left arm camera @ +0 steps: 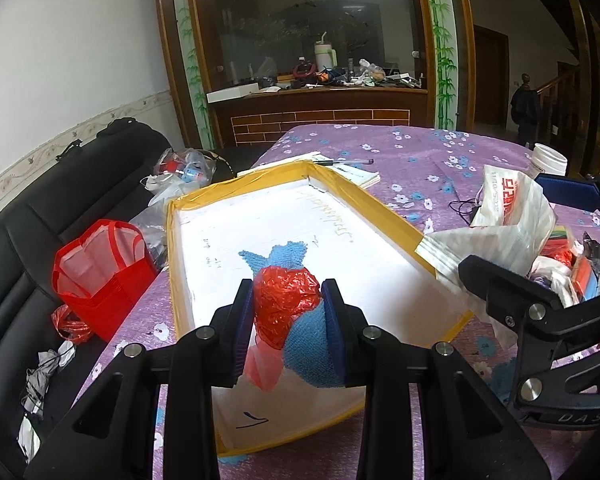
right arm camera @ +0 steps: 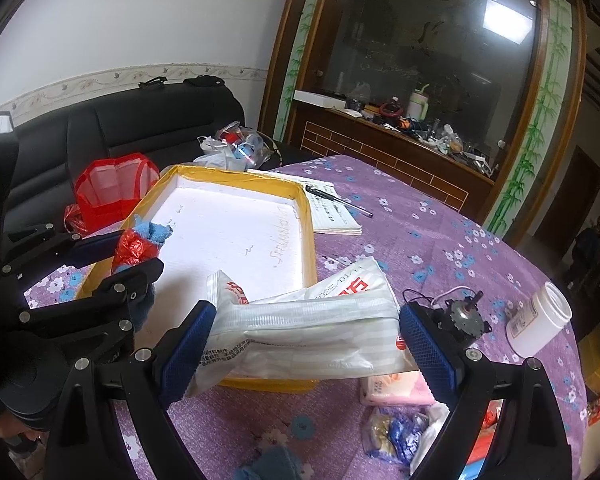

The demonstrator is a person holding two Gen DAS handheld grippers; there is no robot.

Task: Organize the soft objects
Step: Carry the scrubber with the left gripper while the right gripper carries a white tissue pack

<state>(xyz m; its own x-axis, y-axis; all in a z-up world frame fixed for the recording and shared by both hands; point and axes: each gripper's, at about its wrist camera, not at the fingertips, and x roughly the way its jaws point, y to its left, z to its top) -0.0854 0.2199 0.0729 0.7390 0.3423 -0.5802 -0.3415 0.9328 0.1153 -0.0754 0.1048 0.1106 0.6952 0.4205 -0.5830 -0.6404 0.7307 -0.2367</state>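
Observation:
My left gripper (left arm camera: 287,312) is shut on a bundle of blue cloth (left arm camera: 314,354) and crumpled red plastic (left arm camera: 286,300), held just above the white tray with a yellow taped rim (left arm camera: 388,210). The bundle also shows in the right wrist view (right arm camera: 140,244) at the tray's (right arm camera: 306,216) left edge. My right gripper (right arm camera: 304,340) is open, its blue pads either side of a white plastic bag with red print (right arm camera: 308,320) that lies over the tray's near right corner. The bag also shows in the left wrist view (left arm camera: 508,216).
Purple flowered tablecloth (right arm camera: 440,240). A notebook (right arm camera: 332,212) with a pen, a small motor (right arm camera: 460,314), a white jar (right arm camera: 540,320), a pink tissue pack (right arm camera: 396,390) and snack packets (right arm camera: 396,432) lie around. A red mesh bag (left arm camera: 100,272) sits on the black sofa (left arm camera: 32,216).

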